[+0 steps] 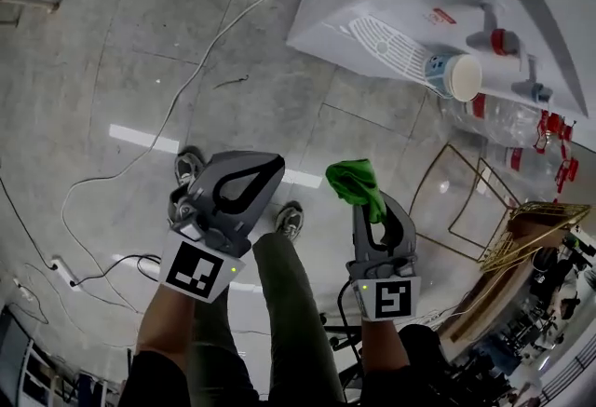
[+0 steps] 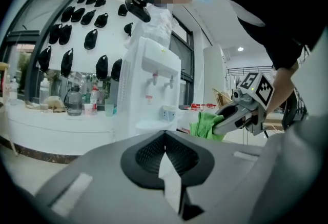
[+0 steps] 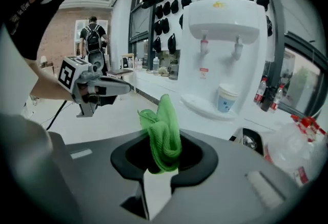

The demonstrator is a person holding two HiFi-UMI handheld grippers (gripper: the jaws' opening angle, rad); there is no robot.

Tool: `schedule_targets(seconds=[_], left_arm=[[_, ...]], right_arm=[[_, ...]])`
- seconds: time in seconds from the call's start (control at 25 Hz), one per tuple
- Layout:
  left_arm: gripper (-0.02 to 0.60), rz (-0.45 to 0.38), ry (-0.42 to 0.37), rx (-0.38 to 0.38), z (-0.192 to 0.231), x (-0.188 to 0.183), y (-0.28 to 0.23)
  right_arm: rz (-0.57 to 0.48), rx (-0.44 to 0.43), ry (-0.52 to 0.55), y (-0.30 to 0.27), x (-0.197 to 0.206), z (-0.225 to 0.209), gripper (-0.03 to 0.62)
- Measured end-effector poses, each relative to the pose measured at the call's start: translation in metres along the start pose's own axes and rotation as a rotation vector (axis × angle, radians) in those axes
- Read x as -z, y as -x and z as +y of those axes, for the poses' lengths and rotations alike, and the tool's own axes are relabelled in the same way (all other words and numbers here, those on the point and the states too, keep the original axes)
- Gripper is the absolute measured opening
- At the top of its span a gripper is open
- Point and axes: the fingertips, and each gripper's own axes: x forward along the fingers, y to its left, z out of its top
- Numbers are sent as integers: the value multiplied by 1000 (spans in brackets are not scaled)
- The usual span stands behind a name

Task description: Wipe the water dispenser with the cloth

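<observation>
The white water dispenser (image 1: 447,14) stands ahead at the upper right, with a grated drip tray (image 1: 386,44), a paper cup (image 1: 456,76) on it and two taps above. A green cloth (image 1: 357,183) is bunched in my right gripper (image 1: 368,208), which is shut on it and held well short of the dispenser. In the right gripper view the cloth (image 3: 164,133) sticks up from between the jaws, with the dispenser (image 3: 225,33) beyond. My left gripper (image 1: 265,168) is shut and holds nothing; in its own view the jaws (image 2: 164,138) meet, and the dispenser (image 2: 154,84) is far off.
A white cable (image 1: 186,88) runs across the floor to a power strip (image 1: 63,273). Clear water bottles (image 1: 521,135) and a gold wire rack (image 1: 521,228) are at the right. A counter (image 2: 61,115) carries bottles and a kettle. A person with a backpack (image 3: 93,38) stands far behind.
</observation>
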Motion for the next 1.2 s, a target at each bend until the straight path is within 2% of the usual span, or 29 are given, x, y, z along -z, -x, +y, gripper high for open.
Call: schedule_targets(seconds=[0.28,0.44,0.64,0.8,0.88,1.04,1.2], left_arm=[[2,32,43,-11,-23,-63,9],[2,27,56,10,-38,-102,0],[2,31,29,51,-59,-162,1],[2,41,37,38,-68,-214,18],[2,38,41,6,-68,-244,25],[2,47,65,-65,-75,-307,39],[2,34,53,-50,-102,-356,50]], right_arm=[[-14,20,-141,62,-51,-8,94],[-46,62,-229,101,-75,-25,94],[-106,118,-274,147,-117,-49,94],[-169,116,-298,181,-154,-53,94],[-207,91,-311,197,-173,-54,94],[-246,47,-262,235,-218,-56,94],[-279,57,-250,279,-245,-67,94]])
